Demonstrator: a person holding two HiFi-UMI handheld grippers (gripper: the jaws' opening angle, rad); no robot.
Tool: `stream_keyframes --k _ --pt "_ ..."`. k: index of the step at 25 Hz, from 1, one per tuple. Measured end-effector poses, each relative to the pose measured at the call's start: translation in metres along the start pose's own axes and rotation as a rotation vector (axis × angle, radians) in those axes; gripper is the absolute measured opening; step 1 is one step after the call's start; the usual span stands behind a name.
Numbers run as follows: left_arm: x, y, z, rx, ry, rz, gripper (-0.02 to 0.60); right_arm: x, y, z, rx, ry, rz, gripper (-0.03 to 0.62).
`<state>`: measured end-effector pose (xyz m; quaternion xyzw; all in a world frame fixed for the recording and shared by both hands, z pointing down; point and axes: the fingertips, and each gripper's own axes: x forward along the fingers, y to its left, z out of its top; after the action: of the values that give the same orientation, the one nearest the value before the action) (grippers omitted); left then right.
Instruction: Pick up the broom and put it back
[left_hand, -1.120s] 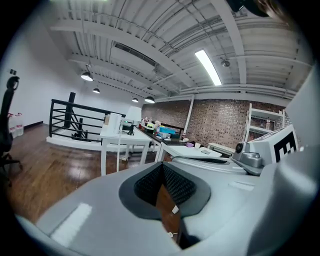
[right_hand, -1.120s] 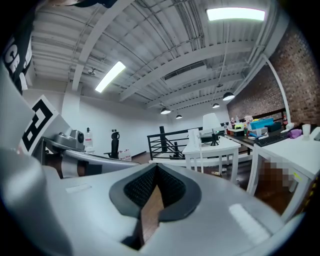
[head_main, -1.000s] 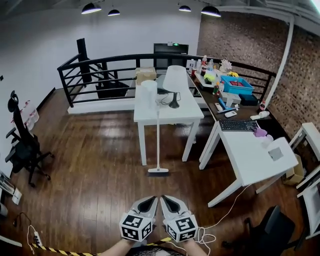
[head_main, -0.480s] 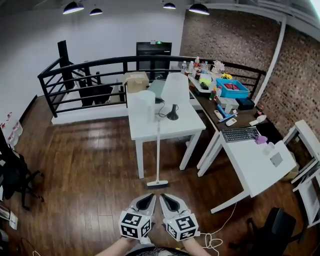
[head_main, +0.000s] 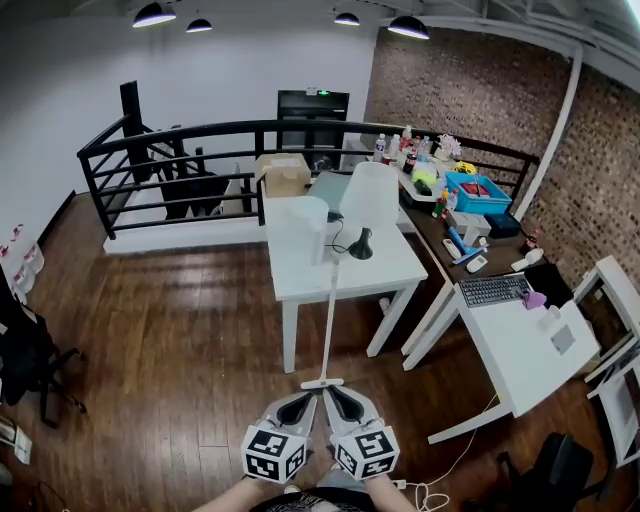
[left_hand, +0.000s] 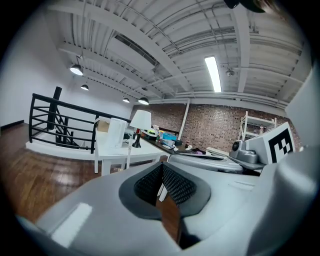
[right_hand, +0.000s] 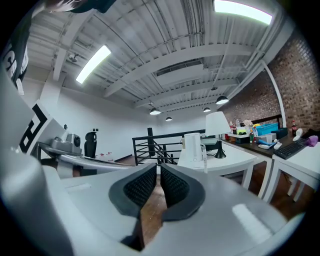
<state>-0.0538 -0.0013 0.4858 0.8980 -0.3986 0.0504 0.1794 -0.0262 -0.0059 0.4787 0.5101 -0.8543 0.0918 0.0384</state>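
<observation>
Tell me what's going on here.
A person stands on the wooden floor with a gripper in each hand. They face a white broom that leans upright against the front edge of a white table, its head on the floor. The left gripper and right gripper are held side by side just short of the broom's head. Both have their jaws together with nothing between them. The broom has not been picked up yet.
</observation>
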Motion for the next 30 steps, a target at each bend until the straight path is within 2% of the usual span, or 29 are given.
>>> stream_keyframes --k 7,14,22,30 --pt "0.045 0.029 0.006 0.003 0.000 0.015 0.005 0.049 -0.037 -0.001 -0.003 -0.010 0.016 0.009" --pt "0.110 0.071 0.041 0.006 -0.013 0.050 0.005 0.119 -0.099 0.017 0.009 -0.033 0.021 0.041" --pt "0.196 0.098 0.068 0.013 -0.008 0.057 0.005 0.184 -0.173 0.014 0.005 0.004 0.014 0.084" --pt "0.252 0.123 0.075 -0.008 -0.014 0.076 0.005 0.236 -0.225 0.000 -0.011 0.048 0.022 0.137"
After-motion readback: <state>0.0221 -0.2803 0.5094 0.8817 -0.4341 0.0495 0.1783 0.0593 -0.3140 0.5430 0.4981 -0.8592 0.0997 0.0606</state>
